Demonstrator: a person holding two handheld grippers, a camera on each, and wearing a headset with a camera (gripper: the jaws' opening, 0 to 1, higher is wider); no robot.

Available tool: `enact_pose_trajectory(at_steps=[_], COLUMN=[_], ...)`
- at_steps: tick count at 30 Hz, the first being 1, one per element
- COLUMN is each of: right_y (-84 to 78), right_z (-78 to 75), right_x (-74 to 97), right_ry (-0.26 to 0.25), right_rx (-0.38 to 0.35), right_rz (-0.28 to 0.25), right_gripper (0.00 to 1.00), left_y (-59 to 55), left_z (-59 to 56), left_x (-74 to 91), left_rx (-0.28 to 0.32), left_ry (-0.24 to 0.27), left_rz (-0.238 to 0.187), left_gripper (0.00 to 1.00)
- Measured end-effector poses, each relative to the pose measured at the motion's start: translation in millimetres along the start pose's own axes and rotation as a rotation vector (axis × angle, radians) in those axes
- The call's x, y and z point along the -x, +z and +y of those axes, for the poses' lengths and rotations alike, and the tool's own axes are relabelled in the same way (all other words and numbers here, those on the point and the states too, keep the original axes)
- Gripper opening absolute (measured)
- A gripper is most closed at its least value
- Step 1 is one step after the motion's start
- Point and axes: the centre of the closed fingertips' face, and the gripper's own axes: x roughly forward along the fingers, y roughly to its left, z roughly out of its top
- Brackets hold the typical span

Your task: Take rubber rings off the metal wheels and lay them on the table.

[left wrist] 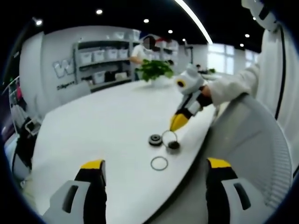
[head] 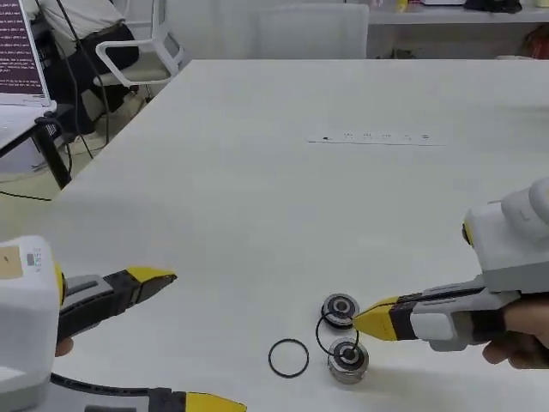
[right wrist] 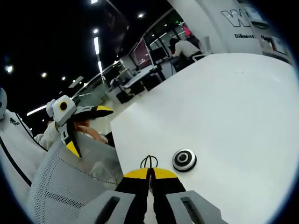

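Observation:
Two metal wheels, one (head: 340, 309) behind the other (head: 348, 358), stand near the front edge of the white table (head: 257, 172). My right gripper (head: 360, 319) comes in from the right and is shut on a black rubber ring (head: 318, 335), which loops between the wheels. In the right gripper view the shut gripper (right wrist: 149, 175) pinches the ring (right wrist: 148, 161) beside a wheel (right wrist: 184, 159). Another loose ring (head: 288, 357) lies flat left of the wheels. My left gripper (head: 193, 339) hangs open at the lower left, holding nothing. The left gripper view shows the loose ring (left wrist: 159, 163) ahead of its jaws.
A printed label strip (head: 377, 137) lies at mid-table. An office chair (head: 137, 56) and a laptop screen (head: 17, 51) stand past the table's left edge. A mesh chair back (left wrist: 252, 140) is close by the front edge. A potted plant (left wrist: 156, 70) sits at the table's far end.

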Motion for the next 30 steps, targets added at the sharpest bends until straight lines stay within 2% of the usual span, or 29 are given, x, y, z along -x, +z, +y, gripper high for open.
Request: enact_pose_trajectory(at_steps=[6,13,19,24,30], right_y=[7.7,24.9,39.9,47.4,47.4], right_z=[2.0,9.1,14.4,20.2,25.5], right_x=[2.9,4.7,4.1,-2.0,-15.9], right_ry=[-0.018,-0.022,-0.025,-0.012,0.006], right_rx=[0.021,0.035,0.04,0.03,0.029], right_rz=[-0.021,-0.083,-0.142,-0.173,-0.167], right_gripper=[0.0,0.0,0.0,0.0,0.0], left_y=[0.2,1.0,-0.6,-1.7,-4.3], left_z=[3.1,4.6,3.8,2.7,2.0], left_x=[-1.1,-1.2,-1.9,-2.4,-3.0], left_rx=[0.05,0.046,0.048,0.047,0.04], left_ry=[0.016,0.022,0.018,0.016,0.015], left_rz=[-0.023,-0.034,-0.026,-0.019,-0.002], left_gripper=[0.88,0.89,0.9,0.9,0.9])
